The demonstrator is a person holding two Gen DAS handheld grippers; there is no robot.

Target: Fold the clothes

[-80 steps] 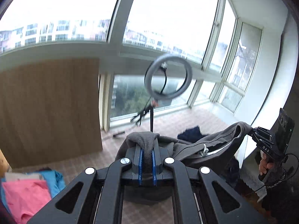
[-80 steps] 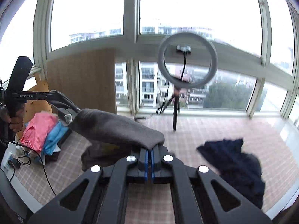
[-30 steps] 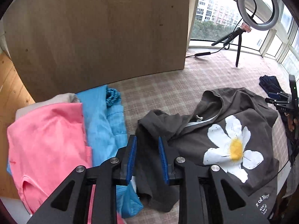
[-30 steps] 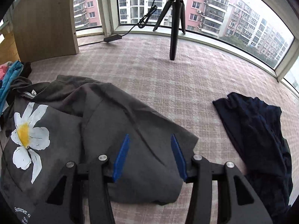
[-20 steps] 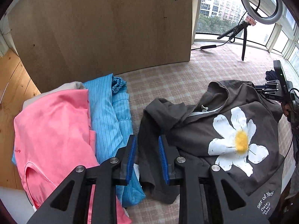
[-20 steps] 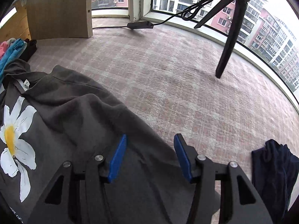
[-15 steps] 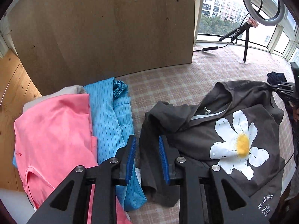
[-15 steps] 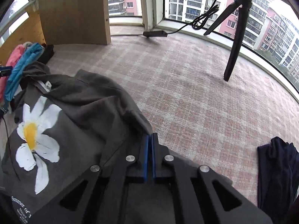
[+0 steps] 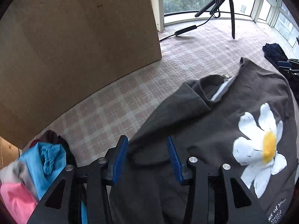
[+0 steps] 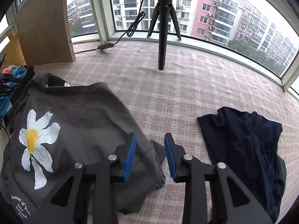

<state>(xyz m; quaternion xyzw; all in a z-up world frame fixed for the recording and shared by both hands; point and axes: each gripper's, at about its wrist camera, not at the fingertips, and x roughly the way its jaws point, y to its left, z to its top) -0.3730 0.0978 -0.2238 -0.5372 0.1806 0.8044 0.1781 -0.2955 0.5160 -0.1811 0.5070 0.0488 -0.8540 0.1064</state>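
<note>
Dark grey T-shirt [image 10: 78, 123], daisy print up, lies spread on the checked carpet [image 10: 186, 93]. Left hand-held gripper [image 9: 147, 155] spread over its left sleeve; right hand-held gripper [image 10: 149, 151] spread over the right sleeve edge, neither pinching. Fabric looks soft, limp, light; best taken at sleeve hems or shoulder seams.
</note>
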